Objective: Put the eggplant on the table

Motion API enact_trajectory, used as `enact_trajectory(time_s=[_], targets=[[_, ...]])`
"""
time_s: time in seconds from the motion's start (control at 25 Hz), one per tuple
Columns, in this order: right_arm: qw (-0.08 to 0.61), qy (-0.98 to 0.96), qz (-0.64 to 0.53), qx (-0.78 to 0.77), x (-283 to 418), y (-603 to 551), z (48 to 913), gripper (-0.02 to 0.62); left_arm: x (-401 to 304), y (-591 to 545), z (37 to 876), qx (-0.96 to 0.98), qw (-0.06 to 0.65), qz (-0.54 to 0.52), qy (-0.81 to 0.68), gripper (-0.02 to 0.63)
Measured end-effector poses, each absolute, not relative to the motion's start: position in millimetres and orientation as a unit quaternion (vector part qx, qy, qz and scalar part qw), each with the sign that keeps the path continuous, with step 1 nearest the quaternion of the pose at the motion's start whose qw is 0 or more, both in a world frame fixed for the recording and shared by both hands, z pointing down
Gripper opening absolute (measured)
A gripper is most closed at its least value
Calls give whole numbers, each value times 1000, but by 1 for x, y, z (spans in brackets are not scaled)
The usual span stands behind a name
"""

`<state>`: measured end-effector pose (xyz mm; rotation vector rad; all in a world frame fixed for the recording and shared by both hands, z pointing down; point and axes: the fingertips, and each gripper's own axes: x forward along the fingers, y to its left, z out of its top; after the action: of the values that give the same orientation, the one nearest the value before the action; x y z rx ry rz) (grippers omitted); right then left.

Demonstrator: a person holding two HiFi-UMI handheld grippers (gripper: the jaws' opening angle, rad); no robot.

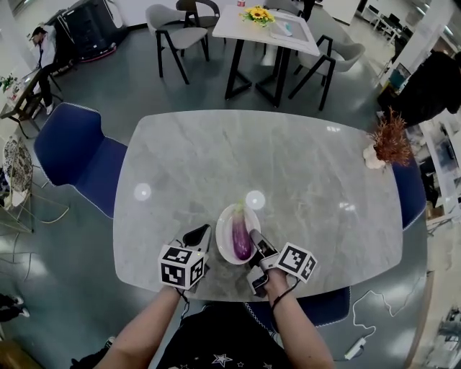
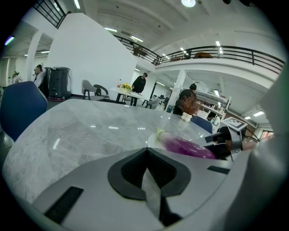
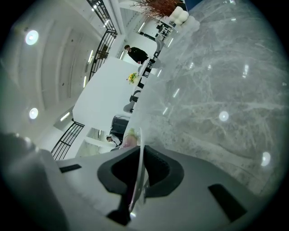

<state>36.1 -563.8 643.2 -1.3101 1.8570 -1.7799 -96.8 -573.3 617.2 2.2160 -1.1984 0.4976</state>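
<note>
A purple eggplant [image 1: 240, 238] with a green stem lies on a small white plate [image 1: 224, 250] near the front edge of the grey marble table [image 1: 288, 173]. My right gripper [image 1: 255, 238] is at the plate's right side, shut on its rim. In the right gripper view the thin white plate [image 3: 140, 151] rim stands edge-on between the jaws of the right gripper [image 3: 139, 180], with the eggplant [image 3: 128, 140] just left of it. My left gripper [image 1: 202, 233] is shut, just left of the plate, holding nothing. From the left gripper [image 2: 150, 173] the eggplant [image 2: 187, 147] lies ahead to the right.
A dried plant in a white vase [image 1: 387, 144] stands at the table's right edge. Blue chairs sit at the left [image 1: 75, 155] and right [image 1: 410, 194] sides. Farther back is a white table with sunflowers [image 1: 261, 16] and grey chairs. A person [image 1: 42, 54] stands far left.
</note>
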Motion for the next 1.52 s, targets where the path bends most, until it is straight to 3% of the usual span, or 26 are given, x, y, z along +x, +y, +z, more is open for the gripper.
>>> enact_trajectory(time_s=[1.52], targets=[[66,584,-645,-488,38,-548,674,31,-104,-559,624,823,288,195,-448,6]])
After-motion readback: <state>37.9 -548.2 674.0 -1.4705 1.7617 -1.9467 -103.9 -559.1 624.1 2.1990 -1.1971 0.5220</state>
